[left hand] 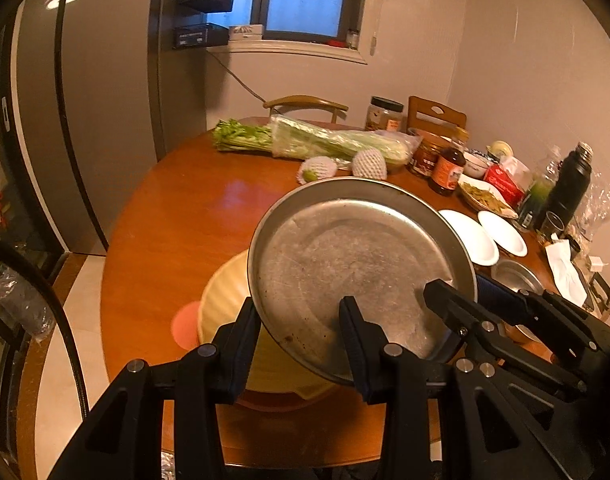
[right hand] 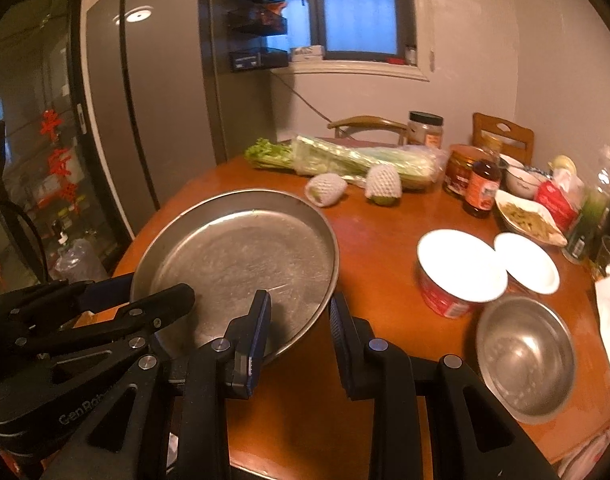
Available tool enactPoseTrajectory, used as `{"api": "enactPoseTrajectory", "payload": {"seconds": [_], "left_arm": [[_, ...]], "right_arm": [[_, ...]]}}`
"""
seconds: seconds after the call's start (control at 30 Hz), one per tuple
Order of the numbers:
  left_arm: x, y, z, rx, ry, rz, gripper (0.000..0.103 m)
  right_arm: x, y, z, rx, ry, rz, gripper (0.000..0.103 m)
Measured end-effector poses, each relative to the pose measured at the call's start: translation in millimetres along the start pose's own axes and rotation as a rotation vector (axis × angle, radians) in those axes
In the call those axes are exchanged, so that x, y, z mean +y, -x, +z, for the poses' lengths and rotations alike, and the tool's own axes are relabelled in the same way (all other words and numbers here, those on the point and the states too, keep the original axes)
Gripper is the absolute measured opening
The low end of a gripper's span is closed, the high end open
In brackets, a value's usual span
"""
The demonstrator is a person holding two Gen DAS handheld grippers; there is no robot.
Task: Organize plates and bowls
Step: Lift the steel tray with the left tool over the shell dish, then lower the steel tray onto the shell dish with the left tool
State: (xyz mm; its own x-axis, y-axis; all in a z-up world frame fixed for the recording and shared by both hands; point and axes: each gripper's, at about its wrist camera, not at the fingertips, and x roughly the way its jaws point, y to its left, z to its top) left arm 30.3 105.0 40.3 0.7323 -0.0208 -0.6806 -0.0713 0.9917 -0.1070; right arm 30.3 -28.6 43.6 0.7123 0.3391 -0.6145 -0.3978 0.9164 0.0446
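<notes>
Both tongs, left and right, seemingly clamp the metal pan's near rim.

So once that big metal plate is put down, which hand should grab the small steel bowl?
Probably the right. The steel bowl sits just right of the right gripper; the left gripper clamps the metal plate's far side, with the right one between it and the bowl.

The metal tray covers most of the yellow dish beneath it and part of a white bowl beyond, while jar labels beside it are unreadable.
</notes>
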Motion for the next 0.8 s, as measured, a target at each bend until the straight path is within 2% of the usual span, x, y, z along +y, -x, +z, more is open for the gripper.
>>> {"api": "enactPoseTrajectory", "payload": {"seconds": [0.37, 0.8], "left_arm": [[26.1, 0.5, 15.8, -0.019, 0.024, 0.052, 0.04], [39.7, -23.4, 12.3, 0.021, 0.055, 0.066, 0.04]], "right_arm": [[23.5, -18.3, 20.3, -0.02, 0.061, 0.036, 0.032], [34.0, -47.4, 20.0, 0.019, 0.087, 0.064, 0.032]]}}
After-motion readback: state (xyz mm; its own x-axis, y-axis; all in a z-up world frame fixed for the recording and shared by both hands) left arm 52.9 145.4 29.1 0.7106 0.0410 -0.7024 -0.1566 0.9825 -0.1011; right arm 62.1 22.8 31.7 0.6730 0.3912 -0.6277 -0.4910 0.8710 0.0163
